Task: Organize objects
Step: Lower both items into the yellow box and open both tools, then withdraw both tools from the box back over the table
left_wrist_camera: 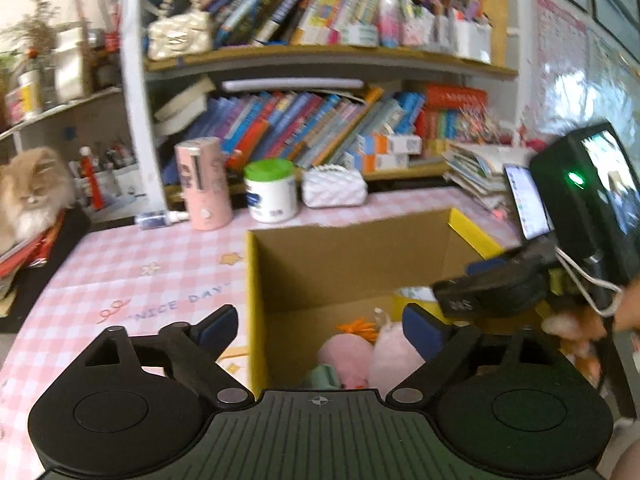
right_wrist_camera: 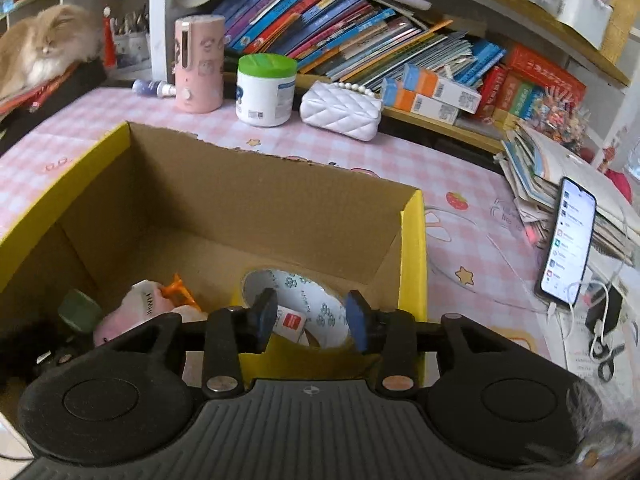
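Left wrist view: the left gripper (left_wrist_camera: 320, 330) hovers over the cardboard box (left_wrist_camera: 256, 280) on the pink checked tabletop (left_wrist_camera: 132, 264), jaws wide apart and empty; pink plush toys (left_wrist_camera: 360, 360) lie in the box.

Right wrist view: the right gripper (right_wrist_camera: 310, 320) hangs above the tape roll (right_wrist_camera: 316, 300) inside the box, jaws partly apart, gripping nothing.

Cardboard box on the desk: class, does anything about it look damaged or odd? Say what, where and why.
The cardboard box has a ragged, torn top edge along its far wall, where a flap seems ripped off; the side rims are cut clean. Behind it, a small bottle lies on its side beside the upright pink cylinder.
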